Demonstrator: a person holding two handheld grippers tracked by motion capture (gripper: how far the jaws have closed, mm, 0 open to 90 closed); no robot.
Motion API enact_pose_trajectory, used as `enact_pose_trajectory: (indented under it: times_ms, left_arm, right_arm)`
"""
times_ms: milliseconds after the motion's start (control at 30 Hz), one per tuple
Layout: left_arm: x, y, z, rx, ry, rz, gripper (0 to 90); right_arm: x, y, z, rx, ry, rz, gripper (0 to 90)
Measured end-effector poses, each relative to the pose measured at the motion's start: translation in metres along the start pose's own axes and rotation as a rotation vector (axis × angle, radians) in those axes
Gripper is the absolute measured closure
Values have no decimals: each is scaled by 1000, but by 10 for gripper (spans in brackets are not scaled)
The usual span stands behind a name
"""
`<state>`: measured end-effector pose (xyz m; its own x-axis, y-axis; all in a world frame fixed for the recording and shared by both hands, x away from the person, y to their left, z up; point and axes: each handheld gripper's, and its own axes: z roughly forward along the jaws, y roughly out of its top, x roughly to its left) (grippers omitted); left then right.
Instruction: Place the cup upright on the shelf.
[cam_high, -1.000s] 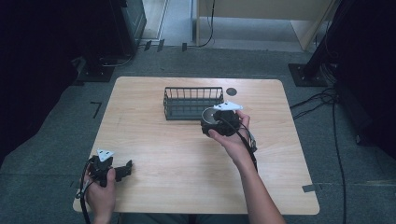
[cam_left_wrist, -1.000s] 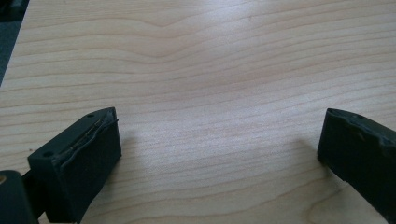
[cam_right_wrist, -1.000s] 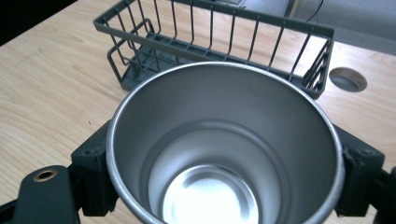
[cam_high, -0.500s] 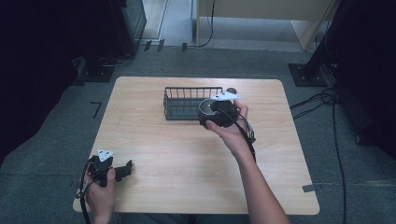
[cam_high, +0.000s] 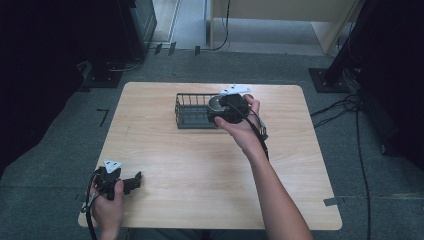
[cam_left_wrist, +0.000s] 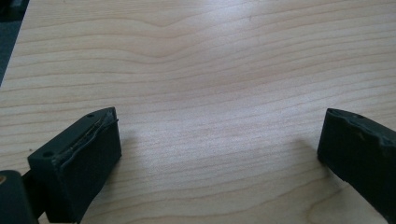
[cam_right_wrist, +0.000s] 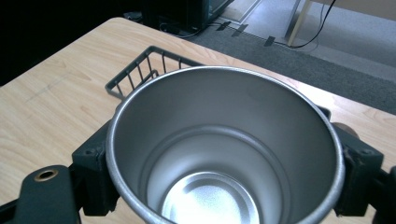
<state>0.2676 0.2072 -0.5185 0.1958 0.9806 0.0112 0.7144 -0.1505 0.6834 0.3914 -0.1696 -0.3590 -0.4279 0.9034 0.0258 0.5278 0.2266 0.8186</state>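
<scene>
A: Start nearest the person. What is the left gripper (cam_high: 131, 182) doing?

B: It sits low at the near left corner of the tabletop (cam_high: 165, 165), well short of the basket (cam_high: 192, 110). Its jaws stand wide apart with bare wood between them; it holds nothing and hasn't stirred over the last second.

A: And the right gripper (cam_high: 224, 111)?

B: Its jaws are clamped on either side of a steel cup (cam_right_wrist: 224, 149), pressing on the outer wall just below the rim. The cup is upright and empty, mouth open to the camera.

A: What has changed?

B: A second ago the cup was held just in front of the basket's right end. Now it has been carried farther forward and hangs at that right end, over or just past the near rim; I cannot tell whether it is inside yet.

A: Meaning?

B: My guess is that the cup is bound for the basket, and that lowering and letting go remain.
</scene>
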Motion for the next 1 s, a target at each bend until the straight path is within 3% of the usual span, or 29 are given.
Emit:
enact_pose_trajectory:
  times_ms: [467, 1000]
  left_arm:
    - [0, 0, 0, 0, 0, 0, 0]
    - [0, 0, 0, 1, 0, 0, 0]
  right_arm:
    - [-5, 19, 30, 15, -27, -11, 158]
    - [-15, 35, 70, 20, -79, 13, 161]
